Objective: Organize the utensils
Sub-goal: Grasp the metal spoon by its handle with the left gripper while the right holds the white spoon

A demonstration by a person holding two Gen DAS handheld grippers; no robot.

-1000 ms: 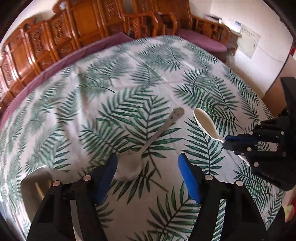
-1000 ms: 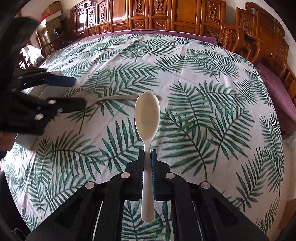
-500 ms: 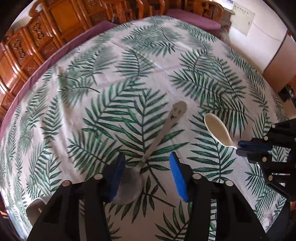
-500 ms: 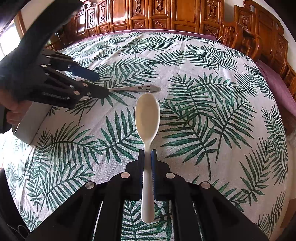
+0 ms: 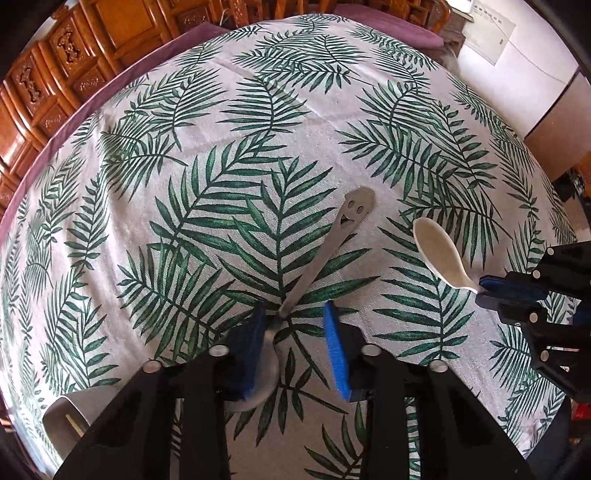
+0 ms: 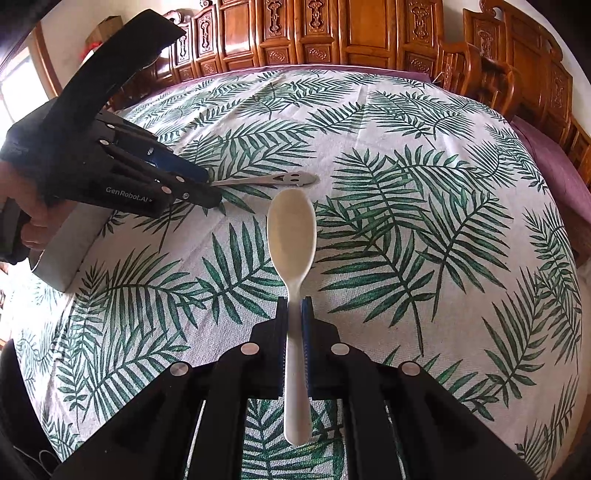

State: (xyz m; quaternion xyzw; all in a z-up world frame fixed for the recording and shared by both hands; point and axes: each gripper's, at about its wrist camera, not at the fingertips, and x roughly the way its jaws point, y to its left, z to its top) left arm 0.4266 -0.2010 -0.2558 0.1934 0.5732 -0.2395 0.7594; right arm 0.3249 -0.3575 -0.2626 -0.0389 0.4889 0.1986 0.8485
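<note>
A palm-leaf tablecloth (image 5: 258, 155) is filling both views, with carved wooden furniture (image 6: 332, 33) running along the top edge. Lower centre of the left wrist view, the left gripper (image 5: 295, 354) is straddling the bowl end of a metal spoon (image 5: 325, 251) lying on the cloth; its jaws have just been closing, the left pad touching the bowl, the right pad apart from it, so not yet gripping. Lower centre of the right wrist view, the right gripper (image 6: 294, 332) is clenching a white spoon (image 6: 291, 236) by its handle, above the cloth.
</note>
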